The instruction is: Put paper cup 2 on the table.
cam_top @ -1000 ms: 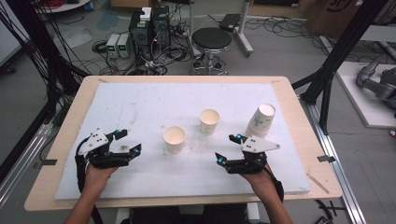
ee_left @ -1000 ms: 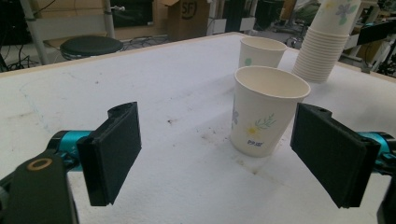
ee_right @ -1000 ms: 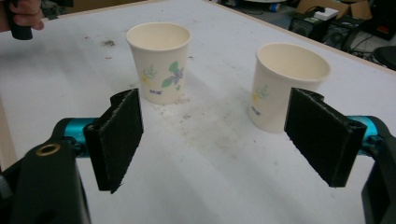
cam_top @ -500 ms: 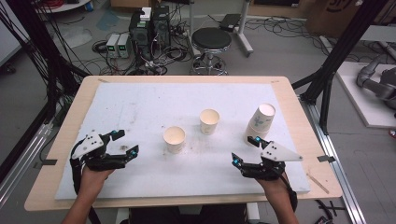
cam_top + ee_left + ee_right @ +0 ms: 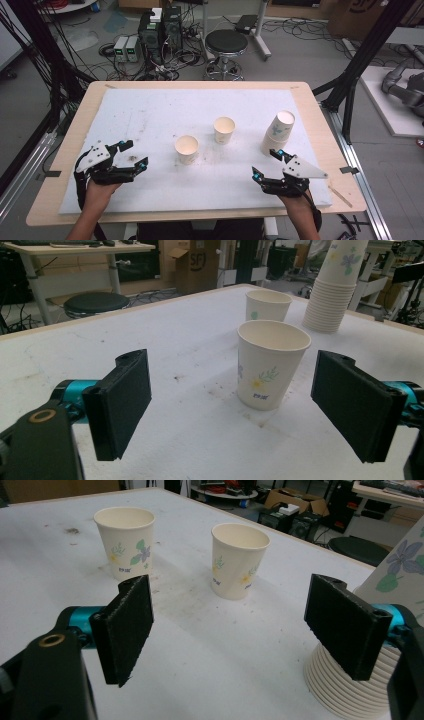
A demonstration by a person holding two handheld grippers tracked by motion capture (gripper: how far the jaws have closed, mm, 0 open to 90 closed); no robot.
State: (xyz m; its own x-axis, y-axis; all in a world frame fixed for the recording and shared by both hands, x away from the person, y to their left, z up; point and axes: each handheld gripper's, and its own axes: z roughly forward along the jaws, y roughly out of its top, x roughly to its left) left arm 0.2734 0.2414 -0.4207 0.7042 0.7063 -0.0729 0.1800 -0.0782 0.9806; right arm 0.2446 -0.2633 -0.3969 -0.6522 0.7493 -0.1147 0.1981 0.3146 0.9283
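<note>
A pale wooden worktop carries a white, scuffed mat that covers nearly all of it. Near the mat's middle stands an upright paper cup; a second cup stands just beyond it and to its right, apart from it. Farther right of that first cup, near the mat's edge, a tilted stack of cups rests mouth down

Near cup: single paper cup, cream with a small floral print, upright, empty, standing on the white table cover near its middle.
Far cup: same make, upright, empty, just beyond and to the right of the near cup, apart from it.
Cup stack: many nested cups with purple flower print, rims down, leaning slightly, at the right.
</note>
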